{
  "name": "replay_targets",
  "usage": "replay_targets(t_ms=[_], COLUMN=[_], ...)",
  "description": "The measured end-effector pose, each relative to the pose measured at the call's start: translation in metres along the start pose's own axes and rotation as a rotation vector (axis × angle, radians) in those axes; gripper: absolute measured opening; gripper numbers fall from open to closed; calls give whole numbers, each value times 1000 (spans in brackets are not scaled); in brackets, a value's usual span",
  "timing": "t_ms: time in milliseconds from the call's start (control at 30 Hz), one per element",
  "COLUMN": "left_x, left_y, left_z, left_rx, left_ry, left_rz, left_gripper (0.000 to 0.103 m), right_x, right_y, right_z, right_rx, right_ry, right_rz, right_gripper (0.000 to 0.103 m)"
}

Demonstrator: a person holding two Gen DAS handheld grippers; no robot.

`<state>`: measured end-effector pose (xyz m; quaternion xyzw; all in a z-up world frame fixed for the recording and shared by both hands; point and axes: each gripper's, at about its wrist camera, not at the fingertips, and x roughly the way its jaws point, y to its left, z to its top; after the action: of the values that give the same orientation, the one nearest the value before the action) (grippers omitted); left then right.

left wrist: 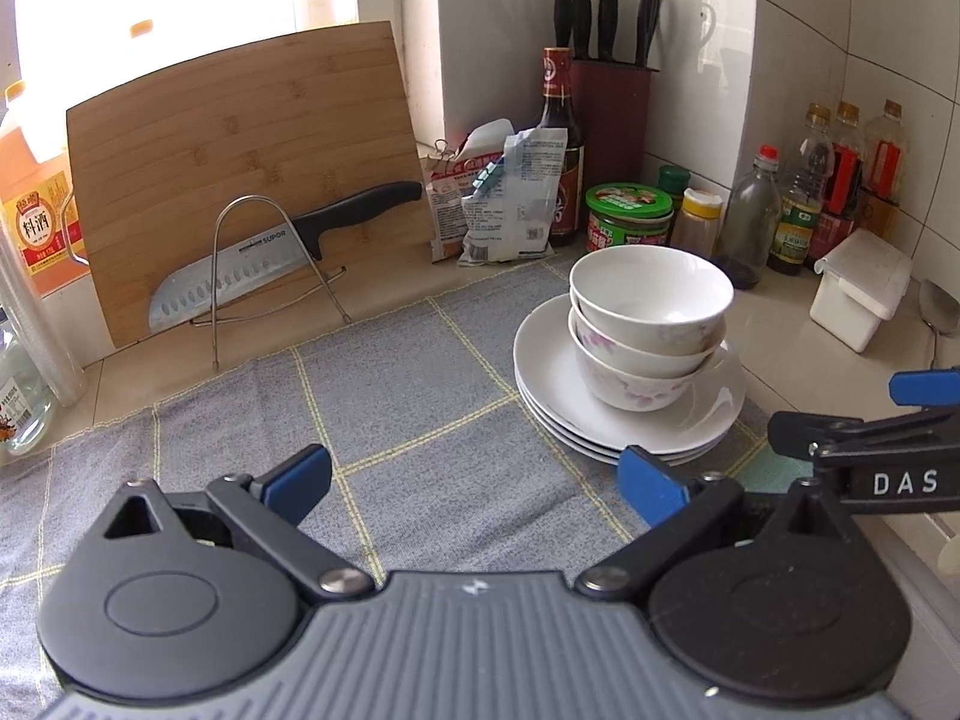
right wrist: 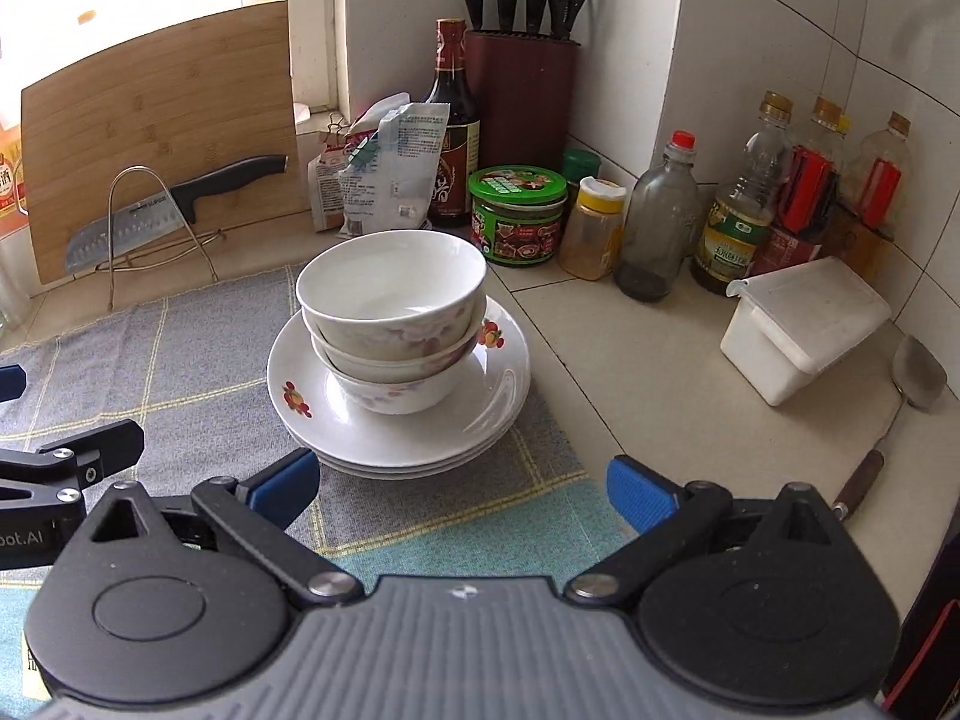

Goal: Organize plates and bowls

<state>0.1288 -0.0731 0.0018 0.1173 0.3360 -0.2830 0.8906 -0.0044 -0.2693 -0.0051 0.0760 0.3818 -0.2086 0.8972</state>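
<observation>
Three nested white bowls with pink flowers (left wrist: 648, 324) (right wrist: 390, 312) stand on a stack of three white plates (left wrist: 552, 372) (right wrist: 498, 384) on a grey checked cloth (left wrist: 390, 396) (right wrist: 180, 348). My left gripper (left wrist: 474, 483) is open and empty, over the cloth, in front and left of the stack. My right gripper (right wrist: 462, 483) is open and empty, just in front of the stack; it also shows at the right edge of the left wrist view (left wrist: 864, 444). The left gripper shows at the left edge of the right wrist view (right wrist: 66, 450).
A bamboo cutting board (left wrist: 240, 168) with a cleaver (left wrist: 264, 264) on a wire stand leans at the back left. Packets, a sauce bottle (left wrist: 558, 138), a knife block (right wrist: 522, 84), jars, oil bottles (right wrist: 738, 222), a white lidded box (right wrist: 804, 324) and a spatula (right wrist: 912, 372) line the back and right.
</observation>
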Motion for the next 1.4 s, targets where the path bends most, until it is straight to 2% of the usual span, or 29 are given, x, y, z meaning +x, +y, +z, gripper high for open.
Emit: replay_targets(t_ms=[433,1400], left_x=[-2,-5], left_y=[2,2], left_z=[5,8], left_rx=[-29,-28], left_ry=[-10,-19], left_rz=[20,33], left_gripper=[101,101], right_x=[-12,-12], right_y=[3,3], right_z=[4,6], right_rx=[9,6], right_ry=[-35,-37], right_rz=[28,52], right_gripper=[103,103])
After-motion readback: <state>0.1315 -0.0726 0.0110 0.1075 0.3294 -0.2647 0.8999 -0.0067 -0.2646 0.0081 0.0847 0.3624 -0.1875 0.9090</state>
